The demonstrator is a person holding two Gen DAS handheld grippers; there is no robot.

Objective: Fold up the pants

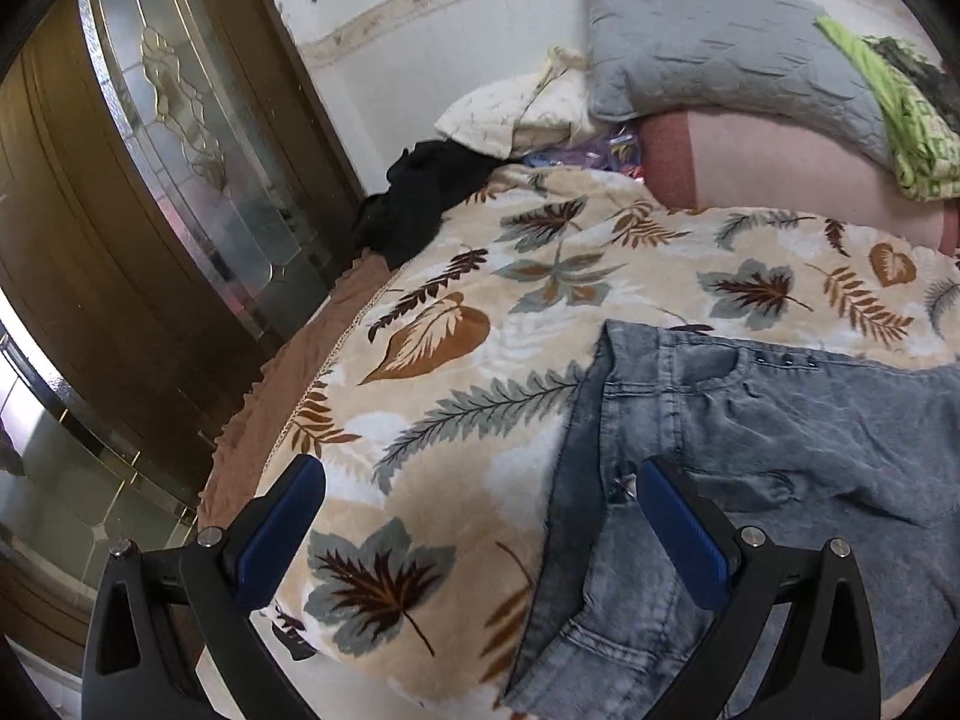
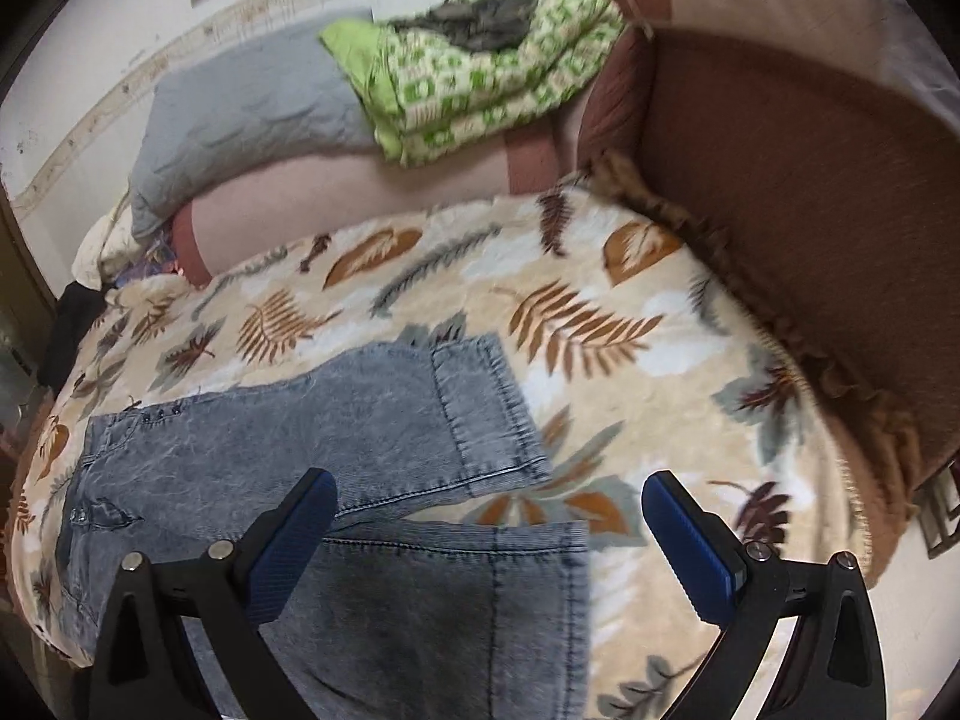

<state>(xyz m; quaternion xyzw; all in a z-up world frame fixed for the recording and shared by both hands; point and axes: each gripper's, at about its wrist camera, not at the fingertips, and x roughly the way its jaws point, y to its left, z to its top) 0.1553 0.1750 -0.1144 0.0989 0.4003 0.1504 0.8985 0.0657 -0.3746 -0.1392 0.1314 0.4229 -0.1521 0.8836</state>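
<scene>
Jeans [image 2: 336, 450] lie spread flat on the leaf-print blanket [image 2: 630, 324] w/ legs apart, prob. ready for folding; left claw [image 1: 480, 504] over the waist and right claw [image 2: 489, 510] over the hems, both spread wide, gripping nothing.

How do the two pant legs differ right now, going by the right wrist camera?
The far leg angles away up the blanket, its hem fully visible. The near leg runs under the right gripper, looks darker in shadow, and is partly hidden by a finger. Both are the same grey-blue denim, lying flat, ungripped.
</scene>
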